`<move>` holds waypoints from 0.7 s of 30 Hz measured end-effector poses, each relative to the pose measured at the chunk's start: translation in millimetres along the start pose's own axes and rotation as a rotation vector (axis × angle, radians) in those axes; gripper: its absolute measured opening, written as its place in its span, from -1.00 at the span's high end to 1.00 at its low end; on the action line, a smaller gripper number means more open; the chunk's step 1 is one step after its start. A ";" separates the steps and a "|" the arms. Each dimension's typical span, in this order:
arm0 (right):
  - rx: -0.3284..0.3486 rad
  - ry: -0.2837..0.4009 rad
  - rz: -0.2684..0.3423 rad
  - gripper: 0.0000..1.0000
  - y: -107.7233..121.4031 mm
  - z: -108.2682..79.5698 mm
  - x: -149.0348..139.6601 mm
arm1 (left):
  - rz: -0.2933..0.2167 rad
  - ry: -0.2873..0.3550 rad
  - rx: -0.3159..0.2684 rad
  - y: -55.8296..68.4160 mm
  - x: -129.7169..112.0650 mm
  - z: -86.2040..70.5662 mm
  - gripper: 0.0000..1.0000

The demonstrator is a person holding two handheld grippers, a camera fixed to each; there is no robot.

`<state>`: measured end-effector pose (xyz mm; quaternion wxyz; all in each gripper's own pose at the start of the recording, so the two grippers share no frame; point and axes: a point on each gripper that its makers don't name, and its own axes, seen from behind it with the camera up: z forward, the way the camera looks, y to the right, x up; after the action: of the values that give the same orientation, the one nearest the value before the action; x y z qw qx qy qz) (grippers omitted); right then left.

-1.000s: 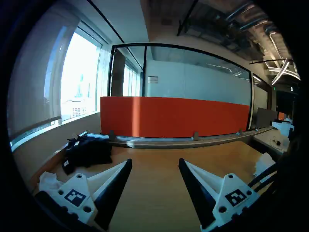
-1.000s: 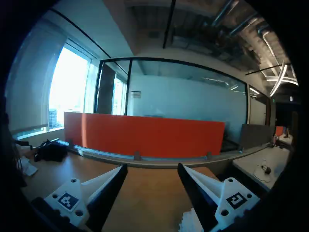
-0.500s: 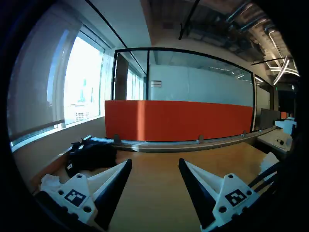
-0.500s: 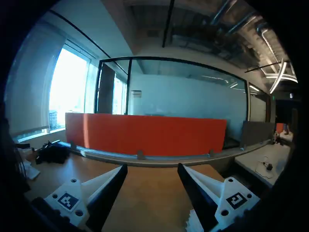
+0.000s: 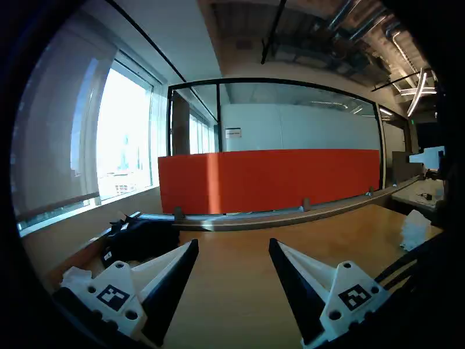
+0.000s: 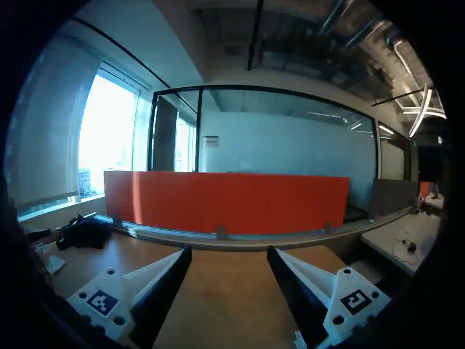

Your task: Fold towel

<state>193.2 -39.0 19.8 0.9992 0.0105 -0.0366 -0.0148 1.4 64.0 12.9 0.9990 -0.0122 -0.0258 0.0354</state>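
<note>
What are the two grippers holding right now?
Nothing. The left gripper and the right gripper are both open, and bare wooden table shows between their fingers.

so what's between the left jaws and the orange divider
In the left gripper view, bare wooden tabletop, then a metal rail along the foot of the orange divider.
</note>
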 end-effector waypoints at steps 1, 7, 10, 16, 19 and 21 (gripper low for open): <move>0.000 0.001 -0.001 -1.00 -1.3 0.2 -0.7 | 0.000 0.002 0.002 -1.2 -3.5 0.3 -0.79; -0.006 0.003 -0.017 -1.00 -6.2 1.5 -9.4 | 0.002 0.017 0.009 -11.1 -23.2 1.0 -0.79; -0.013 0.009 -0.026 -1.00 -8.2 1.0 -13.3 | 0.002 0.027 0.005 -15.9 -32.0 0.4 -0.79; -0.036 0.022 -0.041 -1.00 -6.1 -1.1 -21.9 | 0.006 0.045 0.004 -25.9 -51.2 -1.0 -0.79; -0.050 0.027 -0.041 -1.00 -2.4 -3.4 -28.0 | 0.001 0.051 0.005 -29.5 -61.3 -1.6 -0.79; -0.058 0.028 -0.042 -1.00 0.2 -4.9 -32.7 | -0.004 0.056 0.005 -31.2 -67.3 -1.9 -0.79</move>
<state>161.0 -37.7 12.5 0.9989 -0.0174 -0.0218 -0.0365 -63.3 28.0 8.4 0.9994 -0.0106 0.0022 0.0330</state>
